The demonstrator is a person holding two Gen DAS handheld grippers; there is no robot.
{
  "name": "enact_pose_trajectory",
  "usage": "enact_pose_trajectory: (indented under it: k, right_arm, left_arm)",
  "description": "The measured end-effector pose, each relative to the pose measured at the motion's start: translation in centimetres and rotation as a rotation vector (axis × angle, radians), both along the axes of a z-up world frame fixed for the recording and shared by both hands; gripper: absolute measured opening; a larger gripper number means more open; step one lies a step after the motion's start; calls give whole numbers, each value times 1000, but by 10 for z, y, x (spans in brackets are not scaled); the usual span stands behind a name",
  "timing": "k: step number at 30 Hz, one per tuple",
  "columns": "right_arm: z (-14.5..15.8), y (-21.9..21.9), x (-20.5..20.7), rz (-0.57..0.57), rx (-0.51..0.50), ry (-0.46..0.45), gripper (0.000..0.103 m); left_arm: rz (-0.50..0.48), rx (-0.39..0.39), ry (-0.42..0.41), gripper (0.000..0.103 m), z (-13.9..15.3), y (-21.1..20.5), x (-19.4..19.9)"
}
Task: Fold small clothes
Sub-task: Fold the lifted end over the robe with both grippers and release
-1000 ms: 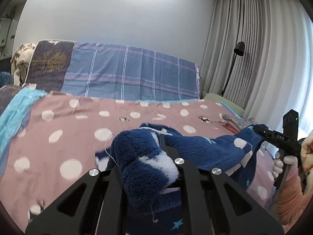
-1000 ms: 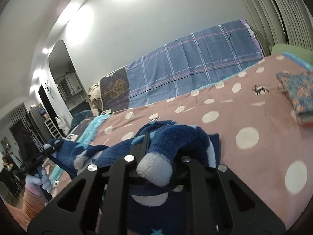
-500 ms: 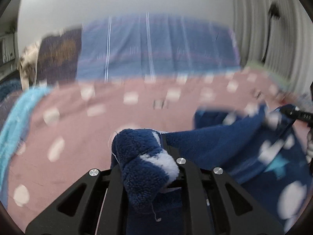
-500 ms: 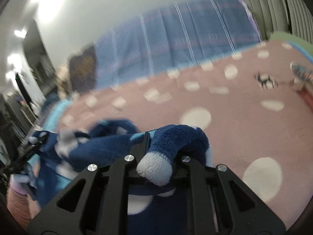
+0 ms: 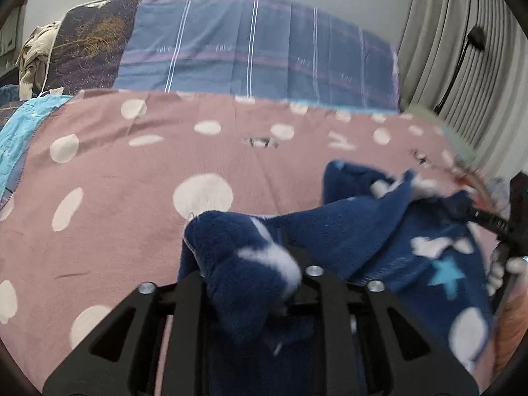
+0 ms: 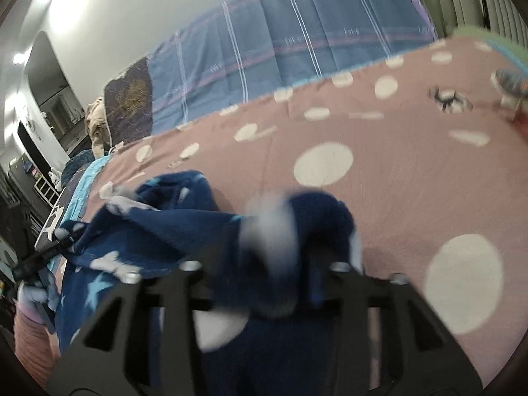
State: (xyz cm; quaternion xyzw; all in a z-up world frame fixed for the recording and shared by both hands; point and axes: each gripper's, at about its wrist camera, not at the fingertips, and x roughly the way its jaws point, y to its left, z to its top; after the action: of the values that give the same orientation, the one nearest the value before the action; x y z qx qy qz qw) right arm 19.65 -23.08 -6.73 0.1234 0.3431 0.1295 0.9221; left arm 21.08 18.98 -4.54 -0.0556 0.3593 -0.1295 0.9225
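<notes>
Navy fleece garment with white blotches and pale blue stars (image 5: 379, 241) is hanging stretched between the two grippers, just above the dusty-pink bedspread with white polka dots (image 5: 115, 171). The left gripper (image 5: 264, 264) is pinching a bunched white-tipped corner, and the right gripper (image 6: 280, 254) is pinching the opposite corner the same way.

Both views are blurring, so the fabric seems to be swinging; the thick pile could be slipping out of one claw, or the loose middle could be sagging and landing creased, spoiling the fold line. A lopsided pull would likely be twisting the cloth.

Behind the bed, a blue plaid cover (image 5: 257, 49) is draping the headboard, grey pleated curtains (image 5: 462, 49) are hanging beside it, and a black floor lamp (image 5: 475, 38) is standing there.
</notes>
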Motion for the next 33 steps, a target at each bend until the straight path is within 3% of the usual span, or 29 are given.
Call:
enact_pose_trajectory:
  k: [2, 4, 7, 9, 14, 16, 18, 19, 21, 22, 23, 26, 27, 31, 33]
  right_arm:
    - [11, 5, -16, 42, -55, -9, 53]
    - [15, 9, -33, 66, -136, -15, 56]
    - [8, 12, -44, 75, -286, -21, 62]
    - [1, 8, -38, 45, -345, -4, 62]
    - [-6, -10, 11, 75, -326, 58, 64]
    - [-8, -16, 33, 98, -321, 79, 66]
    - [-14, -25, 58, 124, -257, 145, 69]
    - [-19, -28, 69, 157, -199, 174, 69]
    - [-20, -25, 76, 188, -143, 171, 69]
    - [-19, -25, 79, 202, -103, 157, 56]
    - [-18, -24, 78, 218, -57, 151, 14]
    - [-1, -37, 70, 148, 69, 66, 11]
    - [-1, -42, 72, 113, 77, 60, 11]
    - [-42, -27, 100, 69, -45, 217, 18]
    - [-45, -19, 95, 60, -95, 194, 19]
  left_arm:
    - [25, 39, -53, 51, 20, 6, -23]
    - [52, 107, -127, 63, 35, 9, -46]
    - [25, 197, -191, 68, 43, 9, -66]
    - [1, 251, -157, 69, 34, 7, -61]
    - [-62, 360, -2, 69, -6, 0, -12]
    - [-50, 340, 40, 69, -13, 5, 13]
    - [-61, 261, 71, 69, -15, 11, 34]
    - [-78, 220, 75, 68, -15, 11, 42]
    - [-108, 143, 83, 47, -15, 12, 54]
    - [-124, 103, 94, 9, -16, 11, 58]
    - [-123, 49, 103, 7, -15, 12, 61]
    - [-59, 89, -11, 7, 1, 7, 45]
    - [-47, 89, -13, 8, 2, 6, 44]
    - [-6, 163, 128, 13, -40, 0, 69]
    - [-15, 253, 153, 20, -60, -13, 68]
